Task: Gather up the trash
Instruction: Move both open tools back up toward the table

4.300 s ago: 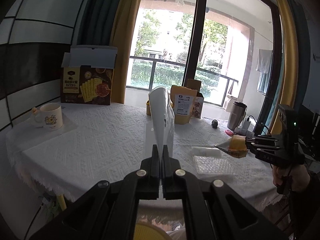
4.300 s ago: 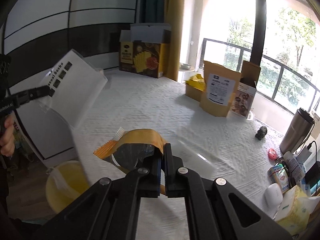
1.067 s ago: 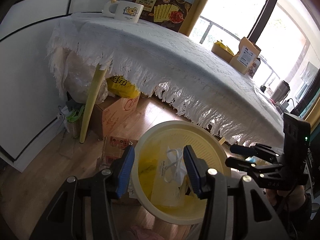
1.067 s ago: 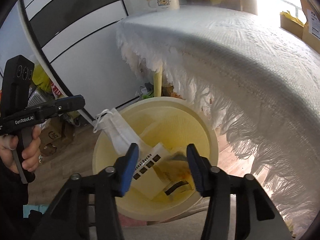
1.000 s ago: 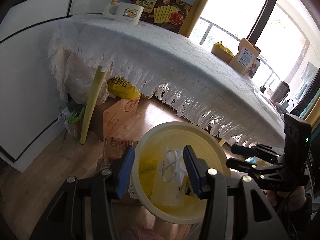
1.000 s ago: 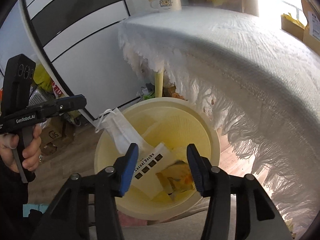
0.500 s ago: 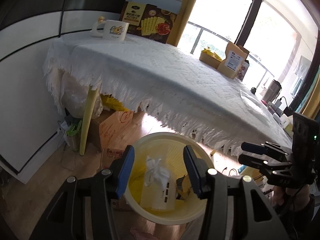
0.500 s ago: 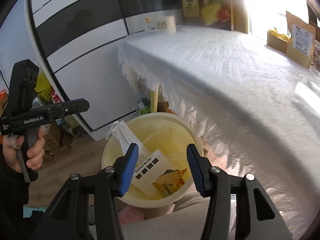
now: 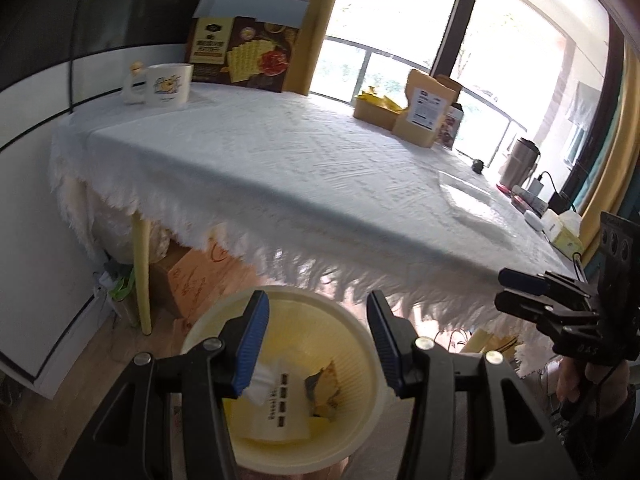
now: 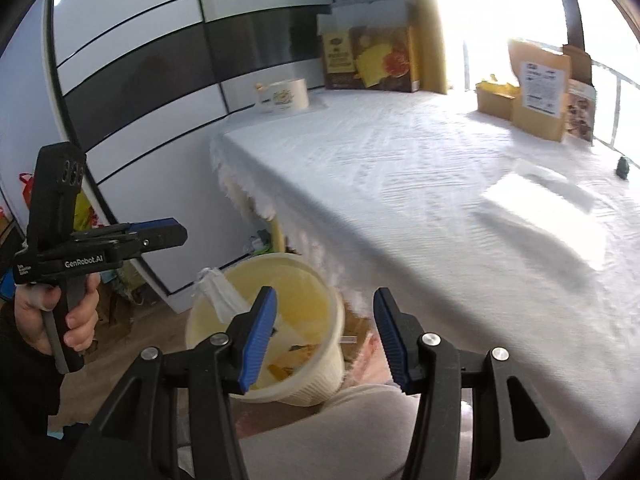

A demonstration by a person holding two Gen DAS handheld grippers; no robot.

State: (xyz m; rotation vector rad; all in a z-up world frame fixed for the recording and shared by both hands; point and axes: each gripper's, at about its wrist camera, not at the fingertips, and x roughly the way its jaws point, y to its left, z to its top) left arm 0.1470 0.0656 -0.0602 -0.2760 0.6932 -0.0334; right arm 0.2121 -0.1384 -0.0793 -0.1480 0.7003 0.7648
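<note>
Our left gripper (image 9: 316, 332) and right gripper (image 10: 325, 326), both released and empty, hang above the bin (image 9: 360, 364) holding two wrappers (image 9: 286, 404); clear tray (image 9: 464, 192) remains on the table (image 9: 280, 160).

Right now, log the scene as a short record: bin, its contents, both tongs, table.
bin: yellow bin on the floor by the table edge
contents: white packet with dark print, yellow wrapper, white bag draped over the rim
left tongs: open, empty, above the bin
right tongs: open, empty
table: white fringed cloth; mug, cracker box, brown pouch at the far side
</note>
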